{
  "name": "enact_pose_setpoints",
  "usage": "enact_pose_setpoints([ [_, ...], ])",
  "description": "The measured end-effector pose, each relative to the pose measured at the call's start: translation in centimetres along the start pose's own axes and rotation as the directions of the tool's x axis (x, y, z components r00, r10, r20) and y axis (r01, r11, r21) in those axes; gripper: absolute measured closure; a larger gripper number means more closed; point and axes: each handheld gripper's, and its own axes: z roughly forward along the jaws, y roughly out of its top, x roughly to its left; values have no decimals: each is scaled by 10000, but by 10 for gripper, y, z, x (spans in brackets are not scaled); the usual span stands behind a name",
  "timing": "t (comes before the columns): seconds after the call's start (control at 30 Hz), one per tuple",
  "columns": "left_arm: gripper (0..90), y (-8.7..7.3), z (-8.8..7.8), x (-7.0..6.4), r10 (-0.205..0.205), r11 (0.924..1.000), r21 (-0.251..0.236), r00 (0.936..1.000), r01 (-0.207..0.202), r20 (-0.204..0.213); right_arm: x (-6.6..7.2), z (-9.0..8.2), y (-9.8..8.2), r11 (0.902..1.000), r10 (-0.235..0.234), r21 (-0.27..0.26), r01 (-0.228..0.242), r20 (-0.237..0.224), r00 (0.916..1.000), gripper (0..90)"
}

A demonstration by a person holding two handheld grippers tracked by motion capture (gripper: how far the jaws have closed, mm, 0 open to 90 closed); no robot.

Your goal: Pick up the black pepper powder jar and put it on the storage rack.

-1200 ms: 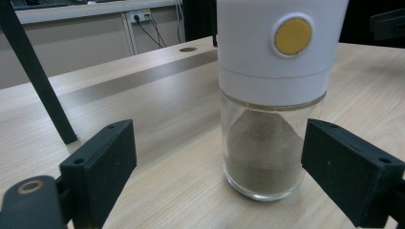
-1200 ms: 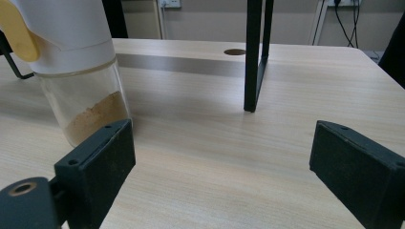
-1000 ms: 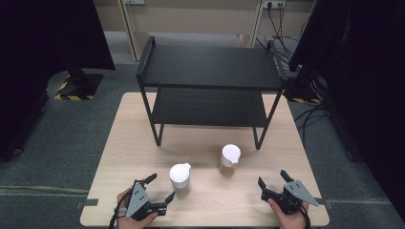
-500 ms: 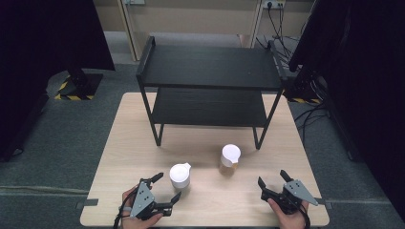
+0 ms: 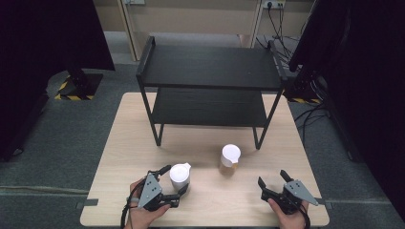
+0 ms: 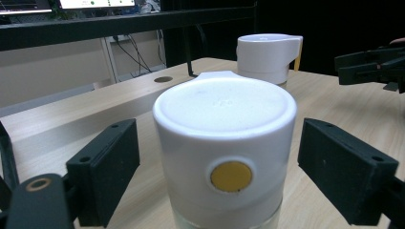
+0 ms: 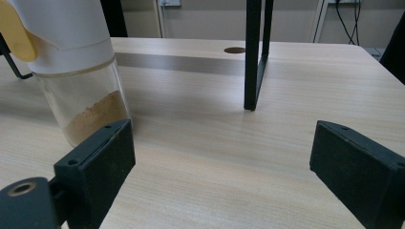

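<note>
1. The left tongs [image 5: 173, 183] sit at the near left of the tabletop [image 5: 119, 143], with the near jar [image 5: 180, 174] between their jaws. In the left gripper view the white cap of this jar [image 6: 224, 143], with its round yellow spot, stands between the two black pads [image 6: 107, 171] with a gap on either side. The jaws have just been closing around it, but they are released and not yet pressing.

2. The near jar stands upright on the tabletop, in front of the black shelf rack [image 5: 210, 67]. It is not lifted.

3. The second jar [image 5: 230, 156] stands upright a little farther back and to the right, near the rack's front right leg. In the right gripper view its glass body holds brown powder [image 7: 95, 117]. Nothing touches it.

4. The right tongs [image 5: 273, 179] rest at the near right, jaws spread wide and empty, well apart from the second jar.

5. Progress, as I judge it: the work is at its start. The grasp on the near jar is nearly made; closing, lifting and placing it are left, likely on the rack, whose two shelves are bare. The second jar also waits.
</note>
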Motion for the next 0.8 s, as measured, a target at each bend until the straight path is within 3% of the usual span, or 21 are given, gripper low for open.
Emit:
enact_pose_setpoints([
  [0.57,287,-1,9,-4,110,9998,-151,9999,-112,-103,0,0,-1,10000,-3,-49,3,33,10000,85],
  [0.8,295,-3,10,-4,7,9997,-235,10000,-9,-90,0,0,-1,10000,32,-27,-32,19,10000,85],
])
